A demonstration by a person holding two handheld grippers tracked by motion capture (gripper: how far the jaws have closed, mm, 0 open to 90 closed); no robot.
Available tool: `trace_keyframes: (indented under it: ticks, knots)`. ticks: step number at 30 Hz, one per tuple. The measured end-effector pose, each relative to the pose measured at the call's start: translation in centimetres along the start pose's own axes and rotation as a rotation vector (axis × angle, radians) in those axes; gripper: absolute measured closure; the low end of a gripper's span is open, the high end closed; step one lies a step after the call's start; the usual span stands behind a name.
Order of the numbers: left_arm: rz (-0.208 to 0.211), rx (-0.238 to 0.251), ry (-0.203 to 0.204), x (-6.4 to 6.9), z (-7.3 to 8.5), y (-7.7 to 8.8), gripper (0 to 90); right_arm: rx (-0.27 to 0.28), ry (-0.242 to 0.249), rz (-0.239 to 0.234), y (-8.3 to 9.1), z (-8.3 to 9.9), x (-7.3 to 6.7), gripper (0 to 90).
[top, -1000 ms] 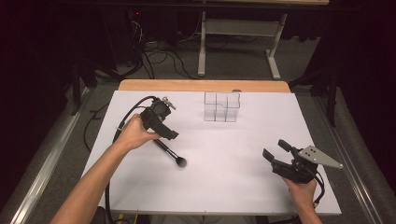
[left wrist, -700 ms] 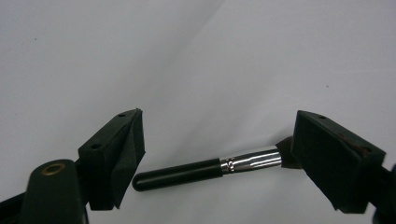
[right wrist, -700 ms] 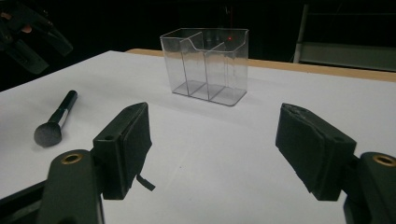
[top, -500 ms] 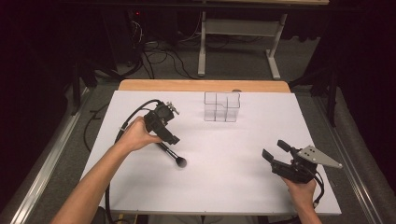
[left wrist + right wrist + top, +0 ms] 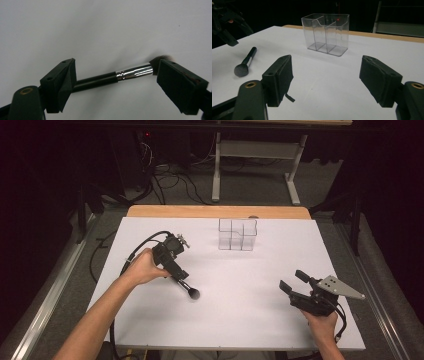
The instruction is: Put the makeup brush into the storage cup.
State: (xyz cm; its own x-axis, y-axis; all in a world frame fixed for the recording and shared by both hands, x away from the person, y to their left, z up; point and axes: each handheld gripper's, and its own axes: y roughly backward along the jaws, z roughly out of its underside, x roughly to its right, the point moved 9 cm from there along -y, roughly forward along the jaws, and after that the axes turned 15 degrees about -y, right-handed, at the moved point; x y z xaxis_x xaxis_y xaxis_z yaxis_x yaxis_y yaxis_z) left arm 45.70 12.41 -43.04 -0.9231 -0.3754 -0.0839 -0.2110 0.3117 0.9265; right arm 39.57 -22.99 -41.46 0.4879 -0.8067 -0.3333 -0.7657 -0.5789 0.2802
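The left tool (image 5: 181, 279) has been lowered slightly over the makeup brush (image 5: 120, 75), jaws spread astride its handle. The brush lies ungrasped on the bench (image 5: 250, 320); pickup remains. The right tool (image 5: 294, 281) is held open, idle.

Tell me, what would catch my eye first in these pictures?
Probably the black brush lying on the white table, with the left gripper poised over it, its open fingers either side of the handle. Next, the clear box with compartments near the table's far edge. The right gripper hangs open at the near right corner.
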Motion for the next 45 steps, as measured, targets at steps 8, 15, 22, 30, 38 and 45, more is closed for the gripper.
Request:
trace_keyframes:
  ticks: [8, 15, 22, 30, 38, 45]
  knots:
    - [0.007, -0.022, -0.001, 0.0, 1.3, -0.7, 16.1, -0.004, 0.004, 0.003, -0.2, 0.0, -0.1, 28.4]
    - [0.018, -0.035, -0.02, 0.2, 1.9, -1.5, 16.6, -0.008, 0.016, -0.001, -0.3, 0.0, -0.2, 28.4]
    - [0.032, -0.049, -0.065, 0.6, 1.9, -2.3, 19.1, -0.021, 0.019, 0.005, -0.5, 0.1, 0.0, 28.5]
    - [0.045, -0.067, -0.077, 0.6, 1.9, -3.1, 19.5, -0.034, 0.015, 0.0, -0.6, 0.3, 0.0, 29.1]
    - [0.06, -0.091, -0.087, 0.5, 2.2, -3.9, 19.7, -0.039, 0.034, -0.005, -0.6, 0.4, -0.2, 29.4]
    - [0.047, -0.105, -0.112, 0.5, 2.2, -4.2, 20.2, -0.024, 0.015, 0.002, -0.3, 0.0, 0.2, 29.4]
